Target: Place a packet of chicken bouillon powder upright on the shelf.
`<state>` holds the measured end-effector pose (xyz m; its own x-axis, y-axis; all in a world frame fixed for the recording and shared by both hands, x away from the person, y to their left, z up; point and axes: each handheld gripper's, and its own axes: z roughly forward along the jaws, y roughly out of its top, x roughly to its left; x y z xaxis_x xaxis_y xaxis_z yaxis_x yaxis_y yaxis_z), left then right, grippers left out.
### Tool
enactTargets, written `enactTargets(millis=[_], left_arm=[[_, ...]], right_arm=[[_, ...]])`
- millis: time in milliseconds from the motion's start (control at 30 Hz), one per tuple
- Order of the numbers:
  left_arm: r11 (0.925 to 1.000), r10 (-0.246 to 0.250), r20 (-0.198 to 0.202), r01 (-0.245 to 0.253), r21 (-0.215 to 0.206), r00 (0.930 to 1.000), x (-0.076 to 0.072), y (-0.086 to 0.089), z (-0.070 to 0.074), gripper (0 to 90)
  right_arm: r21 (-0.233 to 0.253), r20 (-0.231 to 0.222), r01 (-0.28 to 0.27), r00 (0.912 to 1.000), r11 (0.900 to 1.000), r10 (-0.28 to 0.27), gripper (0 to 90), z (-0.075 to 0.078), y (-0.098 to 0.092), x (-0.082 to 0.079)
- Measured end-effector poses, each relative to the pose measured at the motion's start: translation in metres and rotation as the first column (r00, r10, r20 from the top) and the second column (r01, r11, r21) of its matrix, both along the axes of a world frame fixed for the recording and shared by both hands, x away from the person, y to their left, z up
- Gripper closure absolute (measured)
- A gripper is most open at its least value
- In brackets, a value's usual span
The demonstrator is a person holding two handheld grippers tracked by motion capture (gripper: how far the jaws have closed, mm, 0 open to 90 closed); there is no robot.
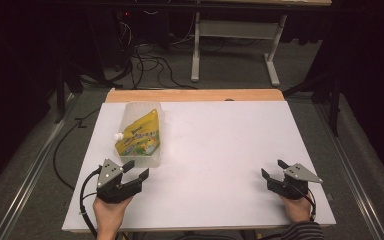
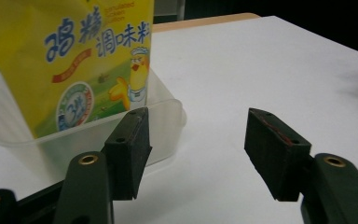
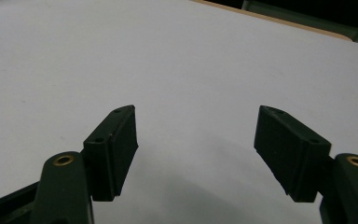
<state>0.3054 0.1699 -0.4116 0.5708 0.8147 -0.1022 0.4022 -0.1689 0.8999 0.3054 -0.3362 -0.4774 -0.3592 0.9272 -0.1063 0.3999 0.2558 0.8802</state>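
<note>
A yellow seasoning pouch (image 1: 139,134) with a white spout lies in a clear plastic container (image 1: 150,161) on the left of the white table. In the left gripper view the pouch (image 2: 84,56) leans in the container (image 2: 163,126), just beyond the left jaw. My left gripper (image 1: 136,170) rests near the table's front left, open, right next to the container's near end with nothing between its jaws. My right gripper (image 1: 273,169) sits at the front right, open and empty; in the right gripper view my right gripper (image 3: 195,142) is over bare white surface.
The white sheet (image 1: 220,150) covers the table, with a wooden strip (image 1: 195,95) along the far edge. Beyond it stand a white-legged desk (image 1: 235,45) and cables (image 1: 150,65) on the floor. Dark surroundings flank both sides.
</note>
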Motion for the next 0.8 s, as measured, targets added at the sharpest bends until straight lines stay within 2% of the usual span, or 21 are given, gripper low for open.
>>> enactTargets(millis=[800], left_arm=[[0.9961,-0.088,-0.009,0.088,-0.006,0.9961,0.008,-0.041,-0.009,40.7]], right_arm=[[0.003,-0.008,0.002,1.0,1.0,-0.002,30.9,0.0,0.0,0.001]])
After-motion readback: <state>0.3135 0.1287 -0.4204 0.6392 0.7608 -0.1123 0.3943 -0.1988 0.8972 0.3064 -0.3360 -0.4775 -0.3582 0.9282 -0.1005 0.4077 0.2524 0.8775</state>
